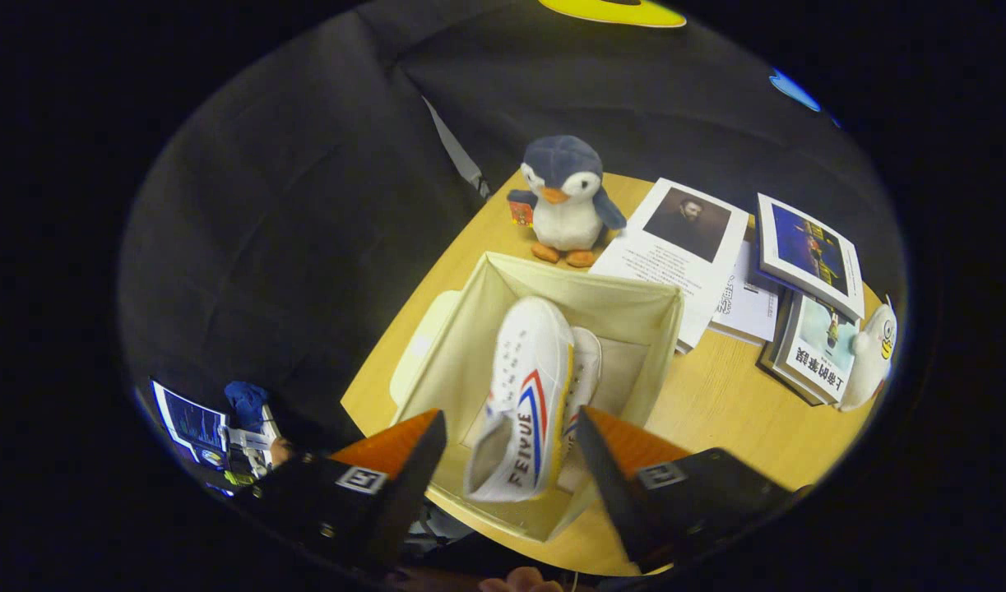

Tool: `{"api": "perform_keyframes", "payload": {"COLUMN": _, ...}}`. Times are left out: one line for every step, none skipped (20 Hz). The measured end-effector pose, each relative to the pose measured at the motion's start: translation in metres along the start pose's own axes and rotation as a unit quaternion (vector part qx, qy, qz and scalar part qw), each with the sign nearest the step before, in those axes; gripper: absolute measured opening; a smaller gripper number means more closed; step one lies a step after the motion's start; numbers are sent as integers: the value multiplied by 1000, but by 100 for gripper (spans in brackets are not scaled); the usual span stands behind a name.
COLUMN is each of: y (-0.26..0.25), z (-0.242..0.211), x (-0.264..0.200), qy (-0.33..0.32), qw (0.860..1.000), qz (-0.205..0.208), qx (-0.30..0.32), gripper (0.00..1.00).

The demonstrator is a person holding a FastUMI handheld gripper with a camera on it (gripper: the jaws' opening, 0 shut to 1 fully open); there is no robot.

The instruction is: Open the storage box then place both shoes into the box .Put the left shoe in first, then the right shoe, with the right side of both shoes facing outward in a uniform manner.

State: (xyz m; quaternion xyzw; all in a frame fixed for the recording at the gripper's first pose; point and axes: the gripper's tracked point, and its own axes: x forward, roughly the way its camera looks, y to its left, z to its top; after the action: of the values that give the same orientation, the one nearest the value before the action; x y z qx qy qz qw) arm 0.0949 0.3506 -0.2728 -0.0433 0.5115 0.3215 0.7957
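Gripper [511,448] spread wide, fingers either side of a white shoe [523,395] with red-blue stripes, not pressing it. Shoe stands in the open cream storage box [634,308] just ahead, a second shoe [585,362] tucked behind it. Plush penguin [564,201] and books [807,255] lie beyond on the wooden table [716,403].

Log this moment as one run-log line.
box: open | upper shoe: lying between tool fingers, fingers apart, no contact | second shoe: underneath, in box | stage: shoes placed

Two shoes [523,395], one box [626,308], one penguin [564,201].
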Motion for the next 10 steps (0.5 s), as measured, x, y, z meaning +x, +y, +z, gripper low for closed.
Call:
{"api": "perform_keyframes", "payload": {"y": -3, "z": 5, "x": -17, "qy": -12, "qw": 1000, "qz": -3, "qx": -1, "gripper": 98}}
{"api": "perform_keyframes", "payload": {"y": -7, "z": 8, "x": -27, "qy": -22, "qw": 1000, "qz": -5, "qx": 0, "gripper": 98}}
{"api": "perform_keyframes", "payload": {"y": -9, "z": 9, "x": -38, "qy": -33, "qw": 999, "qz": -4, "qx": 4, "gripper": 98}}
{"api": "perform_keyframes", "payload": {"y": -12, "z": 11, "x": -49, "qy": -46, "qw": 999, "qz": -4, "qx": 7, "gripper": 98}}
{"api": "perform_keyframes", "payload": {"y": -19, "z": 12, "x": -60, "qy": -62, "qw": 998, "qz": -6, "qx": 11, "gripper": 98}}
{"api": "perform_keyframes", "payload": {"y": -25, "z": 14, "x": -74, "qy": -81, "qw": 997, "qz": -7, "qx": 15, "gripper": 98}}
{"api": "perform_keyframes", "payload": {"y": -31, "z": 15, "x": -89, "qy": -102, "qw": 995, "qz": -12, "qx": 19, "gripper": 98}}
{"api": "perform_keyframes", "payload": {"y": -39, "z": 16, "x": -106, "qy": -124, "qw": 992, "qz": -20, "qx": 22, "gripper": 98}}
{"api": "perform_keyframes", "payload": {"y": -49, "z": 17, "x": -124, "qy": -149, "qw": 988, "qz": -32, "qx": 24, "gripper": 98}}
{"api": "perform_keyframes", "payload": {"y": -60, "z": 18, "x": -142, "qy": -176, "qw": 983, "qz": -47, "qx": 26, "gripper": 98}}
